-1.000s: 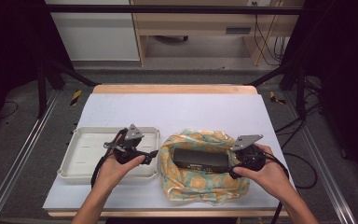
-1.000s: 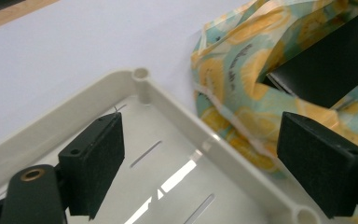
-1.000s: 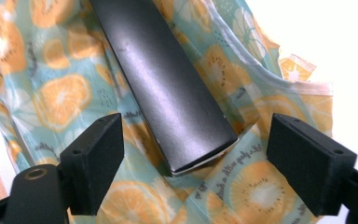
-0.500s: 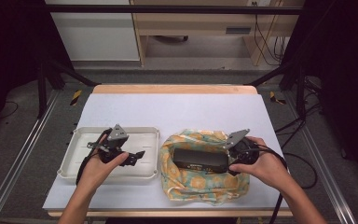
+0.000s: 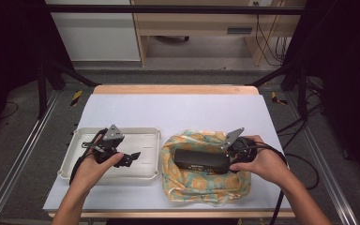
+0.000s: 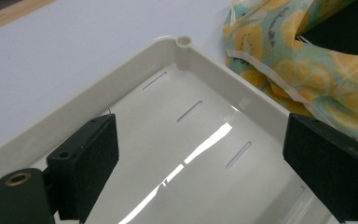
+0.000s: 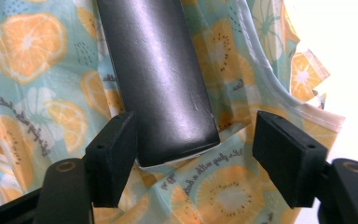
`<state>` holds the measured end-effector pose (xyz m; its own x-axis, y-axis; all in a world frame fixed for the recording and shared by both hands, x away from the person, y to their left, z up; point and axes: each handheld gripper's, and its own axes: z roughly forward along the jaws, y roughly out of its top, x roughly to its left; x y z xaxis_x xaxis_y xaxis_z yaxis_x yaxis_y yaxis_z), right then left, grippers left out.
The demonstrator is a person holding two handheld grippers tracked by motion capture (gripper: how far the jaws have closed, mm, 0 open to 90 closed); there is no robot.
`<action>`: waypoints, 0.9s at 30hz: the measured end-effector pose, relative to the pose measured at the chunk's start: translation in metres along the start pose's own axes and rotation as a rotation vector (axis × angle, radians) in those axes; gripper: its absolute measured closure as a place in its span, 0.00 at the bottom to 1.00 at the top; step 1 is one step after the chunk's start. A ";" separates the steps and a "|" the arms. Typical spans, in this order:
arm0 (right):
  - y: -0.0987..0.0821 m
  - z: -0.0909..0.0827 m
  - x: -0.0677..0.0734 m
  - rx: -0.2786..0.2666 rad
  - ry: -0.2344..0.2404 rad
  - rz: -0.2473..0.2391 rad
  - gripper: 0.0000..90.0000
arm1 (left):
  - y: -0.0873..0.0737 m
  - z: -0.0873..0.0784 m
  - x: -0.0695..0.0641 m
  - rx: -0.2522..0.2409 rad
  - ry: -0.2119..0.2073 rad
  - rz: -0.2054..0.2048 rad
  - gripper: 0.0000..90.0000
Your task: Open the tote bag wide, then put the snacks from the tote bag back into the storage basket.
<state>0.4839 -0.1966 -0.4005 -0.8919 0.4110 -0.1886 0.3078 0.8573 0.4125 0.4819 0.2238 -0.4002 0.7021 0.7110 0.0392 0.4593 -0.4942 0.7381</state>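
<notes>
A black oblong box lies on a crumpled cloth printed with orange slices at the table's front right. My right gripper is at the box's right end. In the right gripper view the box end sits between the jaws of my right gripper. They have just been closing, with a gap left on the right side. My left gripper hovers open over the white tray. In the left gripper view my left gripper has bare tray floor between its jaws.
The tray has slots in its floor and a raised rim. Its right wall runs close to the cloth. White table covering stretches behind both. Cables trail off the right table edge.
My left hand has moved left, from the cloth's edge to above the tray. The right hand has stayed at the box's end.
</notes>
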 end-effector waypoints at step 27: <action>0.006 0.028 -0.001 0.058 0.130 -0.061 0.32 | -0.002 0.003 0.000 0.030 -0.016 0.014 0.12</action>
<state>0.4959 -0.1828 -0.4231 -0.9437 0.3174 -0.0933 0.2671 0.8974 0.3513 0.4823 0.2233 -0.4034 0.7175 0.6955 0.0384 0.4648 -0.5190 0.7173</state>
